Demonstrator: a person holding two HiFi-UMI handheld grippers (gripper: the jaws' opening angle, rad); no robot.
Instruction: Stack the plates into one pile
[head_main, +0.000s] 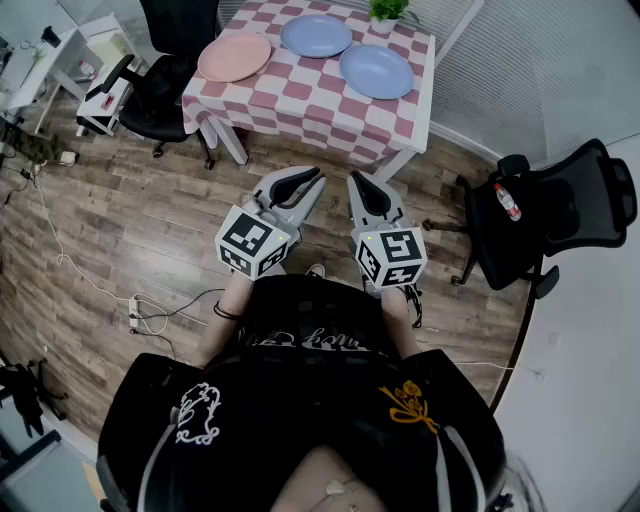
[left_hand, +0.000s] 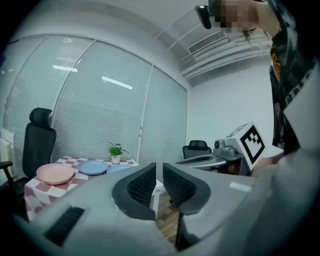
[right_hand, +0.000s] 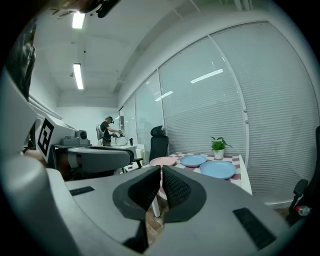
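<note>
Three plates lie apart on a table with a red-and-white checked cloth: a pink plate at the left, a blue plate at the back, and a second blue plate at the right. My left gripper and right gripper are held side by side over the wooden floor, well short of the table. Both are shut with nothing between their jaws.
A small potted plant stands at the table's far edge. One black office chair is left of the table, and another is to the right. A power strip with cables lies on the floor. A person stands far back.
</note>
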